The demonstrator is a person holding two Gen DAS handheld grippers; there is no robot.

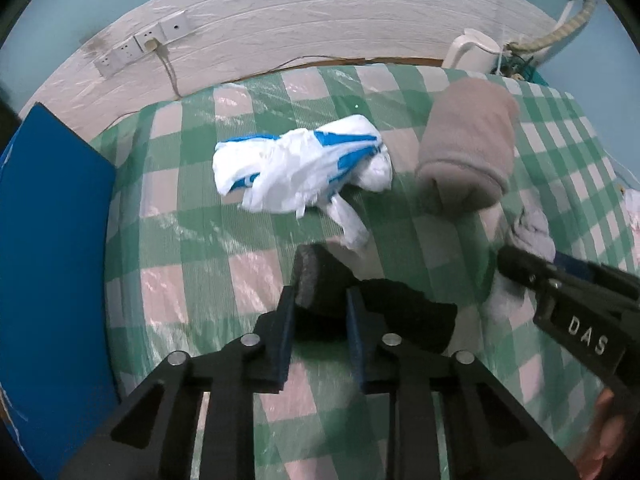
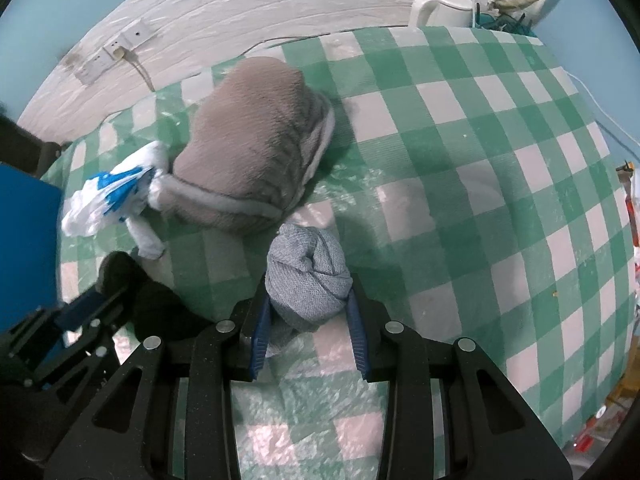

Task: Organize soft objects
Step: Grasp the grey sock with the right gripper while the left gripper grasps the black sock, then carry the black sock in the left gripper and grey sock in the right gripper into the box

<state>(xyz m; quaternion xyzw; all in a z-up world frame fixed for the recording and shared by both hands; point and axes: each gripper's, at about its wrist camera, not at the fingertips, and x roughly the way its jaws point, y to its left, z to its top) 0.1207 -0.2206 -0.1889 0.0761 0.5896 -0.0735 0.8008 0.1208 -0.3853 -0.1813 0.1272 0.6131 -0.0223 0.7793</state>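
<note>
- Left gripper [image 1: 318, 312] is clamped on a black fuzzy sock bundle [image 1: 400, 316], down on the green-and-white checked tablecloth [image 2: 460, 160].
- Right gripper [image 2: 308, 312] is squeezing a balled-up grey-blue knit sock [image 2: 308, 276].
- Folded taupe fleece blanket [image 2: 252, 152] sits near the wall, with a crumpled white-and-blue plastic bag [image 1: 304, 164] just beside it.
- White electric kettle [image 2: 440, 6] at the far edge.

Green-and-white checked cloth [image 2: 460, 184], grey-brown blanket [image 2: 248, 152], blue-grey sock [image 2: 308, 280], white-and-blue bag [image 1: 304, 168].
</note>
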